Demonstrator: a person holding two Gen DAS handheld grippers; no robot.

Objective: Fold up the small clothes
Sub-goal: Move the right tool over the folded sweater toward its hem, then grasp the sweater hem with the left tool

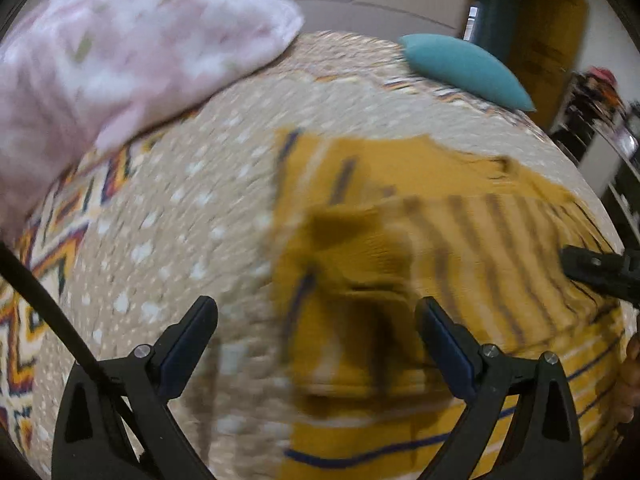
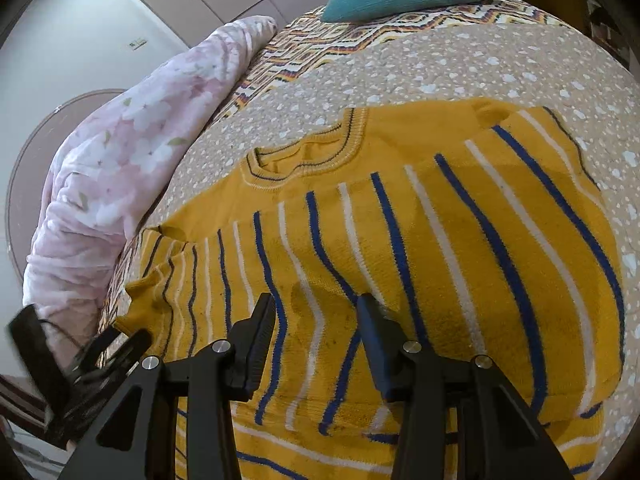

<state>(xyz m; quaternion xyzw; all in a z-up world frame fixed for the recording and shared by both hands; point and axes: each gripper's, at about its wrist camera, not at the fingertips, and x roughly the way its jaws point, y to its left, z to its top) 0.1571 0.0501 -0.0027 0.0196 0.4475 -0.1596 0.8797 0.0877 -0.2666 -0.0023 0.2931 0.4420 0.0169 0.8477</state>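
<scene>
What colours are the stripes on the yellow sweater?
The sweater has blue and white stripes on mustard yellow; the right wrist view shows them best.

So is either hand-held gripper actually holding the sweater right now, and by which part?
No. The left hand-held gripper and right hand-held gripper both stand open above the yellow striped sweater, with nothing pinched between their pads.

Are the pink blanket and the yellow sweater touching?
Apart. The right wrist view shows speckled bedspread between the pink blanket and the yellow sweater.
</scene>
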